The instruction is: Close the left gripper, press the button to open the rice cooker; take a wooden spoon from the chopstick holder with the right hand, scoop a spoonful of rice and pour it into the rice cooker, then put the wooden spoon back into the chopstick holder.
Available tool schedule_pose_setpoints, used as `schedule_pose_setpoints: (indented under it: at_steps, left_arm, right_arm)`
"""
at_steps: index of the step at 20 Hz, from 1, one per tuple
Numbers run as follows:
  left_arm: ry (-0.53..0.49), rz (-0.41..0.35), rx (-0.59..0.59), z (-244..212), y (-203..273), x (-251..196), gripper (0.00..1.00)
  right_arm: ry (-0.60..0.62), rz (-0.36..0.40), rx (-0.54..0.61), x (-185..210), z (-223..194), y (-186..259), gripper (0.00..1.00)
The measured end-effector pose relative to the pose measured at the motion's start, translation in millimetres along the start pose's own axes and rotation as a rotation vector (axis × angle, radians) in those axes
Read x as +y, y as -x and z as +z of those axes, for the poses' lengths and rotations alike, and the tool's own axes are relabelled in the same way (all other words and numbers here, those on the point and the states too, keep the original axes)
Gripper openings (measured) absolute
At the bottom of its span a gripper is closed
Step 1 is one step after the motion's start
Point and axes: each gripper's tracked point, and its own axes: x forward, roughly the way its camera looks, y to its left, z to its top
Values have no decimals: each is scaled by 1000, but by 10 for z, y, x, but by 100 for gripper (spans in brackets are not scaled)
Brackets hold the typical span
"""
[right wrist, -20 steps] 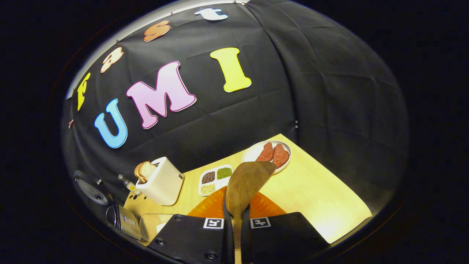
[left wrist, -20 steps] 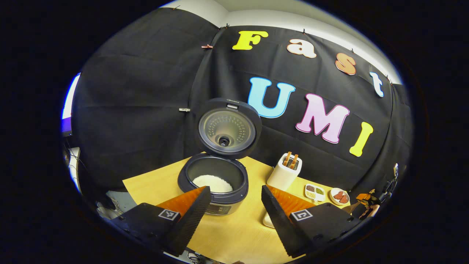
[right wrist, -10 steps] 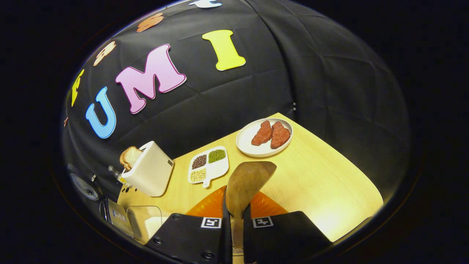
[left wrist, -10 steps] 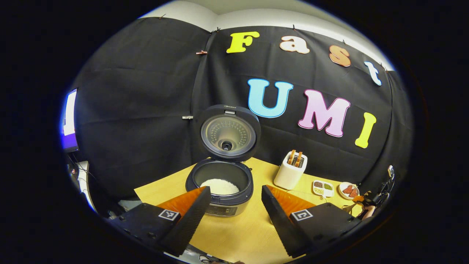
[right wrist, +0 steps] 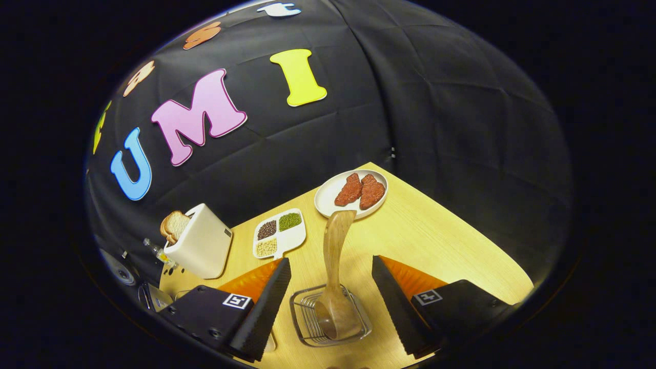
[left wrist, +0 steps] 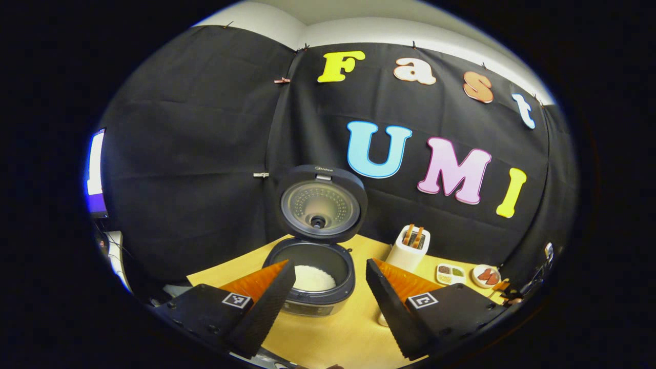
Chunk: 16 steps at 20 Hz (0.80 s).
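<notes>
Right gripper (right wrist: 330,294) hangs over the wire chopstick holder (right wrist: 307,328), jaws spread wide, gripping nothing; the brown wooden spoon (right wrist: 334,277) stands inside. Left gripper (left wrist: 328,297), also spread, faces the open black rice cooker (left wrist: 312,287).

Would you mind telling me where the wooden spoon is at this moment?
In the right gripper view, the wooden spoon stands in the wire chopstick holder, between the open right gripper fingers, handle leaning toward the meat plate.

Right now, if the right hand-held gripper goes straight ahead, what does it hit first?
Probably the wooden spoon, standing in the wire holder between its open fingers. Past that, the plate. Depth is uncertain.
</notes>
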Motion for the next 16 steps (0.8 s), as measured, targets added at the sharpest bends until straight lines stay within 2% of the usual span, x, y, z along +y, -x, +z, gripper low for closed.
schedule_pose_setpoints:
  at_steps: [5,10,13,16]
  left_arm:
    - [-14,-18,-48,469,-266,106,96]
    - [13,-7,-86,910,-618,261,95]
    - [-5,-27,-98,1215,-851,303,94]
    - [-60,-51,-129,1576,-1123,308,93]
  right_arm:
    - [100,-11,-119,-45,327,481,98]
    - [185,-64,-249,-220,759,979,98]
    - [220,-83,-300,-261,859,1318,98]
    - [232,-94,-311,-236,784,1594,99]
